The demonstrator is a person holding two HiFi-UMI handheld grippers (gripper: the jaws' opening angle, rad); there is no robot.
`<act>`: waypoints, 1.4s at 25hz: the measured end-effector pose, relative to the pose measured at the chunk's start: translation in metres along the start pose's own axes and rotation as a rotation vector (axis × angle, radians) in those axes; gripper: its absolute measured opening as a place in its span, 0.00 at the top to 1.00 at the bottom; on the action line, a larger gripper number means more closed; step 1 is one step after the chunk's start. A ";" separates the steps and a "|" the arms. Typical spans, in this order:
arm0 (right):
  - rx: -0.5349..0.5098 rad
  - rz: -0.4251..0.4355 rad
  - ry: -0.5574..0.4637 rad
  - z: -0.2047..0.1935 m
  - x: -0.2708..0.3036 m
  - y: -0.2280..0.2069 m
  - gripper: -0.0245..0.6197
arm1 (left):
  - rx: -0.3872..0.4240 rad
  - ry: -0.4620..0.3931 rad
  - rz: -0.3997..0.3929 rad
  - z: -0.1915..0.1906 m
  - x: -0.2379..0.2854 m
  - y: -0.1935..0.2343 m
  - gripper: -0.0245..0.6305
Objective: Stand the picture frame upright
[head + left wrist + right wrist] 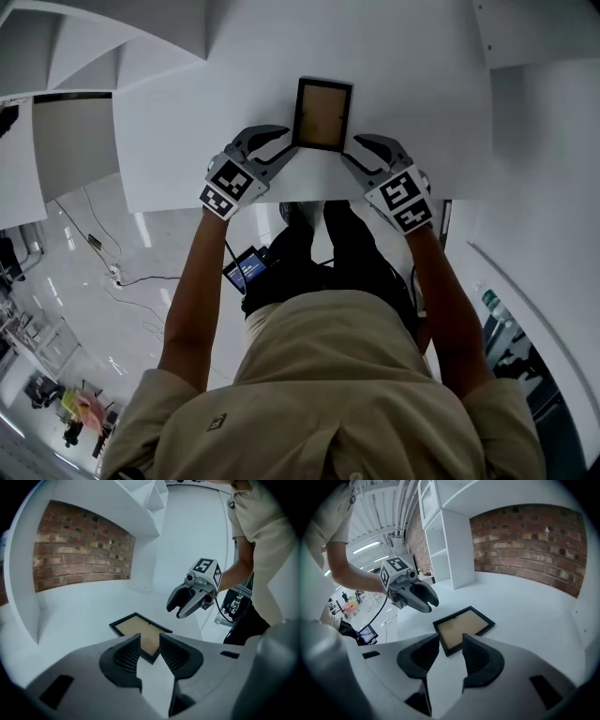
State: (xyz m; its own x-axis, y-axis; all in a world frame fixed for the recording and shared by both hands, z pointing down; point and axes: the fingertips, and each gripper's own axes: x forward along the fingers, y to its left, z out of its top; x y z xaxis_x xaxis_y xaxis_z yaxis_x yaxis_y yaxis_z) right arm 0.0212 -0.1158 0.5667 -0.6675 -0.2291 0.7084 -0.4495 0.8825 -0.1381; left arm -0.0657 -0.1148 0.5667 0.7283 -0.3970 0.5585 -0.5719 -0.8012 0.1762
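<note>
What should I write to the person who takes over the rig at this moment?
Left gripper: open, empty, at the near left corner of the picture frame.
Right gripper: open, empty, at its near right corner.
Frame: lies flat on the white table, tan panel up.
Done: nothing yet; the frame is not gripped.
Left: grip it and stand it upright.

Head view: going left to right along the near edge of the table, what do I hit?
left gripper → frame, lying flat → right gripper
</note>
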 end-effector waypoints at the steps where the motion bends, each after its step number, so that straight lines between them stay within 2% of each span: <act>1: 0.000 0.010 0.010 -0.005 0.006 0.000 0.73 | -0.003 0.018 -0.007 -0.008 0.005 0.001 0.80; 8: 0.004 0.048 0.096 -0.038 0.041 -0.001 0.71 | -0.039 0.098 -0.040 -0.047 0.025 0.005 0.76; 16: -0.010 0.020 0.112 -0.044 0.053 0.000 0.73 | 0.002 0.211 -0.058 -0.057 0.033 0.003 0.76; 20: 0.005 -0.004 0.116 -0.043 0.047 -0.001 0.73 | -0.021 0.207 -0.095 -0.050 0.033 -0.004 0.76; 24: 0.017 -0.024 0.083 -0.044 0.037 -0.004 0.71 | -0.076 0.158 -0.119 -0.048 0.038 -0.015 0.76; 29: -0.011 -0.031 0.043 -0.033 0.027 -0.002 0.70 | -0.197 -0.027 -0.084 -0.021 0.025 -0.007 0.76; 32: -0.030 -0.043 0.009 -0.020 0.016 0.005 0.70 | -0.218 -0.101 -0.039 0.000 0.012 -0.004 0.76; 35: -0.040 -0.064 -0.016 -0.010 0.007 0.010 0.71 | -0.216 -0.139 -0.011 0.017 0.001 -0.003 0.76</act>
State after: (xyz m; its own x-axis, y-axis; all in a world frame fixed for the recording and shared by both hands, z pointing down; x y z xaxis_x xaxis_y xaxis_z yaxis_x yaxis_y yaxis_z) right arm 0.0182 -0.1040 0.5773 -0.6477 -0.2921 0.7037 -0.4676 0.8816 -0.0645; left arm -0.0568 -0.1208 0.5527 0.7715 -0.4586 0.4410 -0.6200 -0.6976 0.3592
